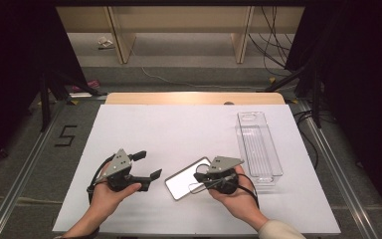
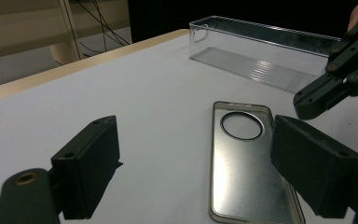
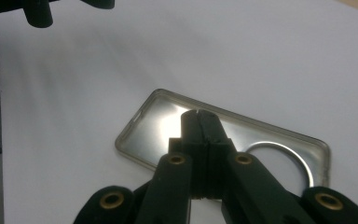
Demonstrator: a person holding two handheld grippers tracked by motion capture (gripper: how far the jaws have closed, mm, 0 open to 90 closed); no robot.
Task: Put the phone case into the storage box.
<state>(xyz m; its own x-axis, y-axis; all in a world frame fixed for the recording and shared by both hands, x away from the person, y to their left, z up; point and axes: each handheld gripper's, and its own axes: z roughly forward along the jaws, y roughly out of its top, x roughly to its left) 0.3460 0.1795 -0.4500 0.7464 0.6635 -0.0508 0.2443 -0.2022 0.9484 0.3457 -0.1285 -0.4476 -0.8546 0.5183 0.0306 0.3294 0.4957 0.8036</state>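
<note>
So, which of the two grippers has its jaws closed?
The right gripper, poised over the clear phone case: its jaws meet. The left gripper's jaws stand wide apart.

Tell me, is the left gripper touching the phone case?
Apart. In the high view, the left gripper sits left of the phone case, with bare white table between them.

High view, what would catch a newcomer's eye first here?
First, the clear phone case lying flat on the white table, between the two hand-held grippers. The right gripper sits over the case's right end with its fingers pressed together, while the left gripper stands open just left of it. A long clear tray lies to the right.
</note>
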